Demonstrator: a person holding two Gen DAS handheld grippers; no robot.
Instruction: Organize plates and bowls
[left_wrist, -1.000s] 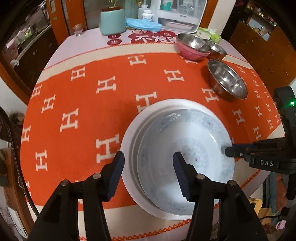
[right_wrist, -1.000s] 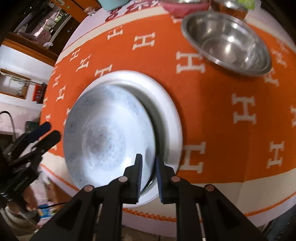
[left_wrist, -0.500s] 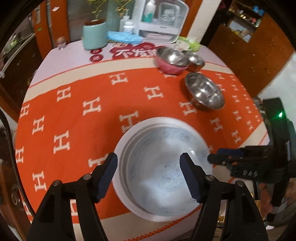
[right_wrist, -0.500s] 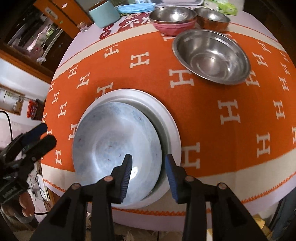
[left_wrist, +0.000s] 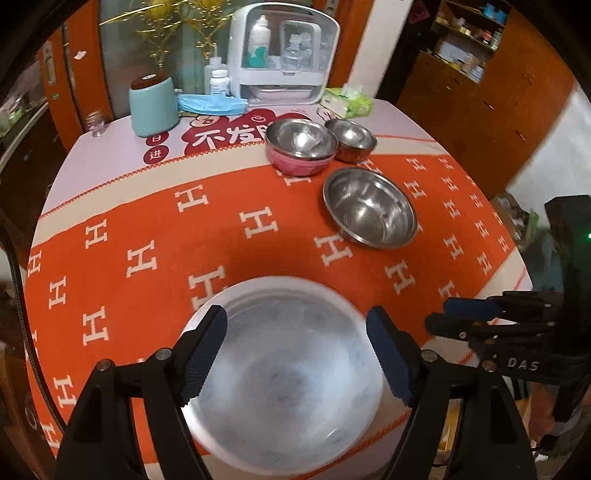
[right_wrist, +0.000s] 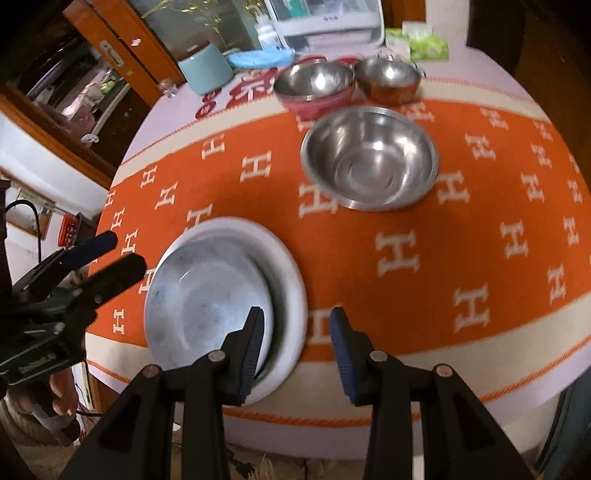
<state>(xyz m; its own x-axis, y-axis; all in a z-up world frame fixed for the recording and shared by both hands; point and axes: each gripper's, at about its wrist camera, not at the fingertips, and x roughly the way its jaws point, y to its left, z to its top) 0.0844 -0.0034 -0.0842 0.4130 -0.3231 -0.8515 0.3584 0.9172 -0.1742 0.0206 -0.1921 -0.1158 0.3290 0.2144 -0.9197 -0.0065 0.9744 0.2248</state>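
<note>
A pale blue patterned plate (left_wrist: 280, 369) (right_wrist: 210, 295) lies inside a larger white plate (left_wrist: 258, 288) (right_wrist: 291, 280) at the near edge of the orange cloth. My left gripper (left_wrist: 295, 354) hovers above this stack. Its jaws are opening wide and nothing is between them. My right gripper (right_wrist: 297, 332) hangs open above the stack's right rim, touching nothing. A large steel bowl (left_wrist: 369, 214) (right_wrist: 369, 158) stands further back. Behind it are a pink bowl with a steel one nested inside it (left_wrist: 299, 147) (right_wrist: 314, 85) and a small copper-toned bowl (left_wrist: 354, 138) (right_wrist: 388, 79).
At the table's far edge stand a teal canister (left_wrist: 153, 105), a blue face mask (left_wrist: 210, 103), a white storage box (left_wrist: 284, 55), a tissue pack (left_wrist: 347, 103) and a small glass jar (left_wrist: 96, 123). A person's hand (right_wrist: 55, 398) holds the left gripper (right_wrist: 110, 254) by the table's front edge.
Both grippers have risen and drawn back from the plates. The right gripper let go of the patterned plate's rim and opened. The left jaws have spread wider.
</note>
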